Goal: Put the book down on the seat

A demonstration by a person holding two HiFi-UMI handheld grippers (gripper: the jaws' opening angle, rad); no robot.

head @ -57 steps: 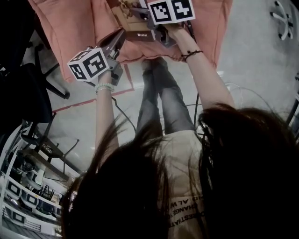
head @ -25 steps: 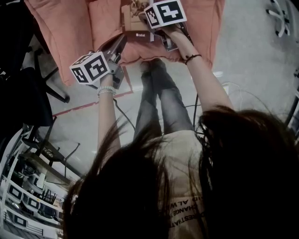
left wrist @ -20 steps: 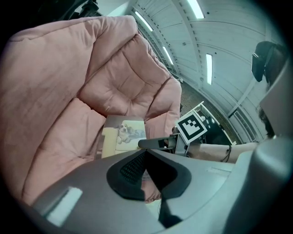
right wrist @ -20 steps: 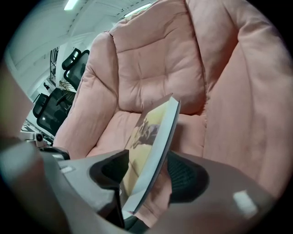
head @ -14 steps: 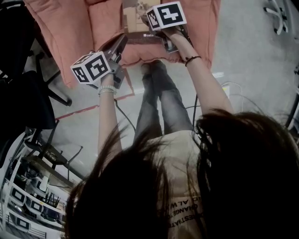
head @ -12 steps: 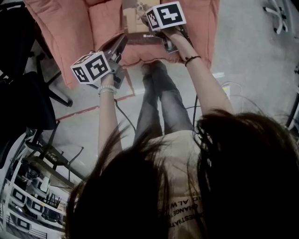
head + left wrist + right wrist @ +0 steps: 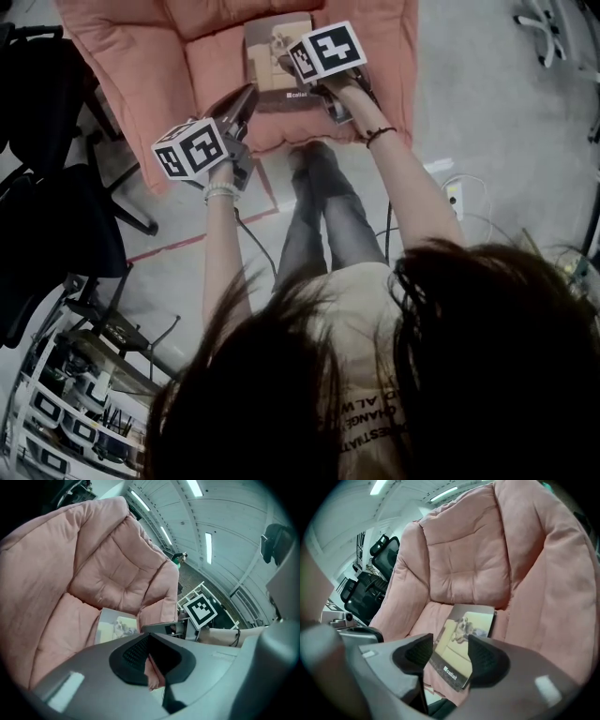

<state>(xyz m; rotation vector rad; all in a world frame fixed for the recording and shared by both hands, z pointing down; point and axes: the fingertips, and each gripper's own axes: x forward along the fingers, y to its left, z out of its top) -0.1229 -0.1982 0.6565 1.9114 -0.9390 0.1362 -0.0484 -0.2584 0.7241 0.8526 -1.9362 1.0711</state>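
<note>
Beige printed T-shirt [image 7: 349, 305], grey jeans [image 7: 323, 217]

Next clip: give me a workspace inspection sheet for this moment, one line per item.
Surface: armchair seat, pink, cushioned.
Job's things: book lies flat on the seat, cover up, with neither gripper touching it.
Clutter: nothing seen.
Grippers: left gripper shut, empty; right gripper open, its fingers just closed slightly with nothing between them; the book lies beyond.
Cables: dark cable on the floor; power strip at right.
Surroundings: black office chairs at left.
</note>
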